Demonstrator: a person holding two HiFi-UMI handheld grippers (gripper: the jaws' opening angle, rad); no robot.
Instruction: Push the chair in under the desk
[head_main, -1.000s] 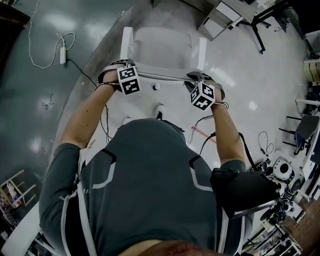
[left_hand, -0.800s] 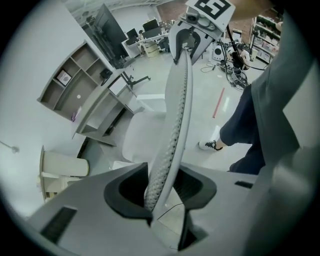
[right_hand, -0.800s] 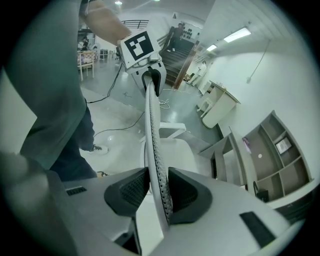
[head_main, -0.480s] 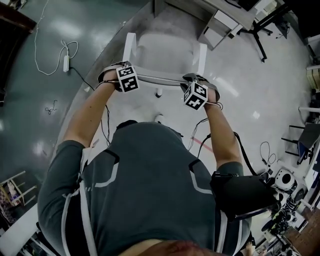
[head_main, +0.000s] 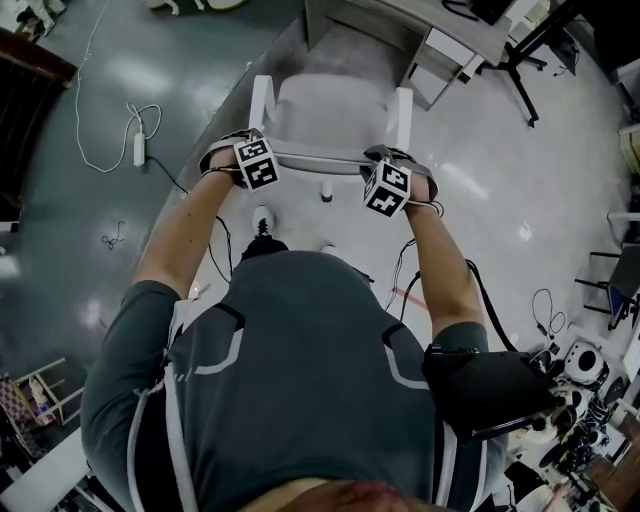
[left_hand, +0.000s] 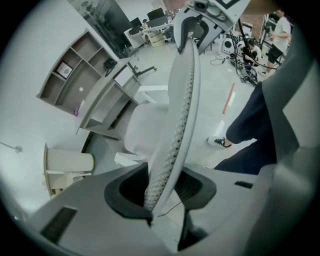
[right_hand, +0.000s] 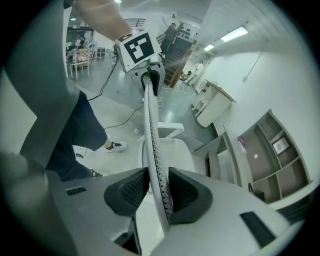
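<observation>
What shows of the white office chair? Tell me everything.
The white office chair stands upright on the pale floor, facing a grey desk. It looks plastic: a smooth seat, two armrests, and a thin perforated backrest. The left gripper and right gripper each clamp the backrest's top edge.

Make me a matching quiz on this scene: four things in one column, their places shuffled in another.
Things:
1 left claw
2 right claw
3 white plastic power strip
4 grey desk

Places:
A on the dark floor
B beyond the white office chair
C clamped on the chair's mesh backrest, right end
D clamped on that backrest, left end

Pairs: 1-D, 2-C, 3-A, 4-B
</observation>
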